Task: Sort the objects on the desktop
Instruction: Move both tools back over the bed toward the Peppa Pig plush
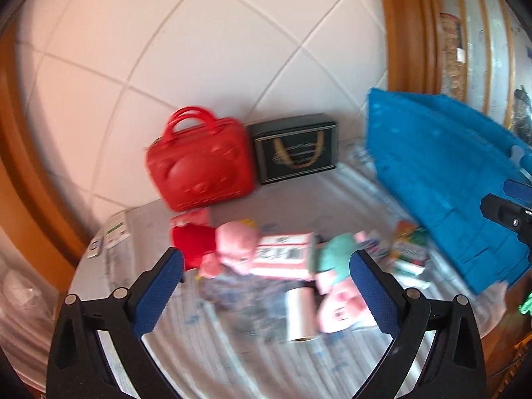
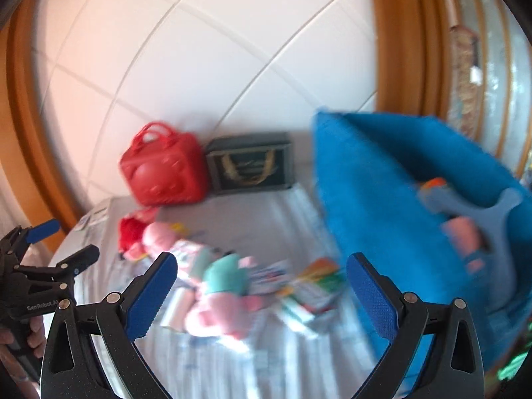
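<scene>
Now both claws – left claw [image 1: 266, 267] and right claw [image 2: 261, 274] – gape empty; take the pink plush toy [image 1: 237, 249] by its soft, light body.

White tiled wall [image 1: 206, 50] behind the cloth-covered table [image 1: 212, 342], with orange wooden trim [image 1: 402, 33] at both sides.

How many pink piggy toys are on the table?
2. One pink pig in a red dress lies left in the pile, below the red bag. The other, in a teal top, lies right of it. More may hide inside the blue bin.
</scene>
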